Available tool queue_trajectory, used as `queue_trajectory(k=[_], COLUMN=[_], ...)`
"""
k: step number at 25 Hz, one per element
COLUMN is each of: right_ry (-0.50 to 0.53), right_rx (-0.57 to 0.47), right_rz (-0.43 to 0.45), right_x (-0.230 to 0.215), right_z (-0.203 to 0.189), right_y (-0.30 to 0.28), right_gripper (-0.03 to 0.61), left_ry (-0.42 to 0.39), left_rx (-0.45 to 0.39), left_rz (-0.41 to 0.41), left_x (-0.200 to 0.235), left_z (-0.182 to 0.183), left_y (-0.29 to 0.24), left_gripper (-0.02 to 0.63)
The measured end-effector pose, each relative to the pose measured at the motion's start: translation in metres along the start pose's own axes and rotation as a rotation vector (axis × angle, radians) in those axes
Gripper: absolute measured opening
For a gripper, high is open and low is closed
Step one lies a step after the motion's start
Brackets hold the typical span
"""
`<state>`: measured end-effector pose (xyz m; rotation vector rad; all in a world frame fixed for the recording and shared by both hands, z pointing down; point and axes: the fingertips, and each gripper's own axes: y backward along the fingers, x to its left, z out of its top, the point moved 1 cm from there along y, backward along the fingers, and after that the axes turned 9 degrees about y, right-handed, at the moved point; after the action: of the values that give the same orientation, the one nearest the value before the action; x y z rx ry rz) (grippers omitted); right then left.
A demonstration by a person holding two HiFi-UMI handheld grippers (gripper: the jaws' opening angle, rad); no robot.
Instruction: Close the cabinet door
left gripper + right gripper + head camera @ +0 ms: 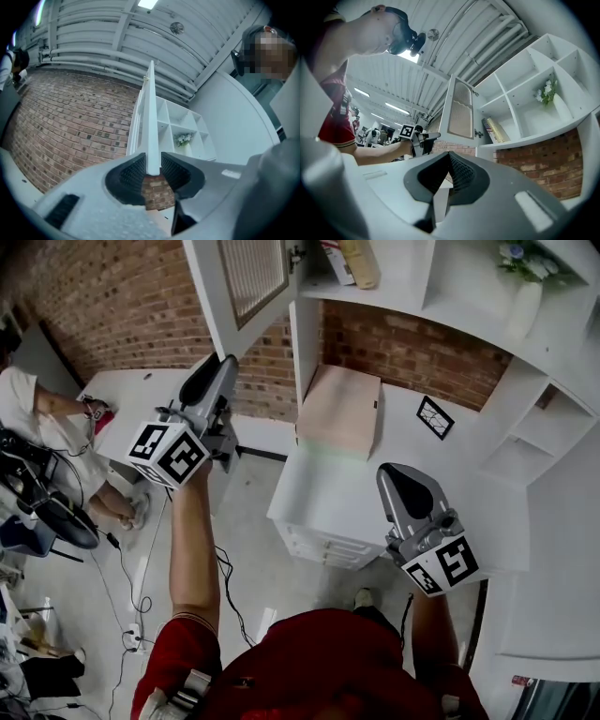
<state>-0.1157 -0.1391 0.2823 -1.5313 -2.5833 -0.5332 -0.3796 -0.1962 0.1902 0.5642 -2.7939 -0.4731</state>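
The white cabinet door with a ribbed glass panel stands open at the top of the head view, swung out from the shelf unit. My left gripper is raised to the door's lower edge. In the left gripper view the door shows edge-on between the open jaws of the left gripper, with narrow gaps to both pads. My right gripper hangs lower over the desk, apart from the door, and the right gripper is shut on nothing. The right gripper view shows the door and the left gripper beside it.
A white desk with drawers stands under the cabinet and bears a cardboard box and a marker card. The shelves hold a book and a vase of flowers. A person sits at the left; cables lie on the floor.
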Motion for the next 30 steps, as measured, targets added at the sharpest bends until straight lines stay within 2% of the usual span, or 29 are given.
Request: queue_trajectory(k=[1,4,8,13,20,30], right_ry=[0.000,-0.008,-0.029,-0.047,-0.065,-0.061], right_rx=[-0.002,-0.006,-0.017,-0.027,-0.035,-0.016], right_rz=[0.006,0.021,0.037,0.055,0.051,0.034], right_x=[-0.005,-0.017,-0.030,-0.043,-0.074,-0.142], right_z=[0.000,-0.005,-0.013,-0.021,-0.029,-0.040], right_y=[-0.001,-0.001,-0.002,-0.003,0.011,0.057], right_gripper=[0.014,0.014,0.014,0.014,0.014,0.014], left_ry=[-0.002,0.001,-0.044,-0.096,-0.092,-0.154], left_rx=[-0.012,-0.039,-0.026,0.016,0.015,-0.022], left_rz=[0.016,0.049,0.085,0.066,0.045,0.169], left_x=[0.000,-0.003,-0.017,-0.047,-0.084,-0.124], left_z=[0.001,-0.001,-0.005,-0.018,-0.037,-0.065], left_y=[-0.001,-0.004,-0.011,-0.027,-0.059,-0.109], left_gripper=[0.085,0.080,0.080,0.090,0.103,0.114])
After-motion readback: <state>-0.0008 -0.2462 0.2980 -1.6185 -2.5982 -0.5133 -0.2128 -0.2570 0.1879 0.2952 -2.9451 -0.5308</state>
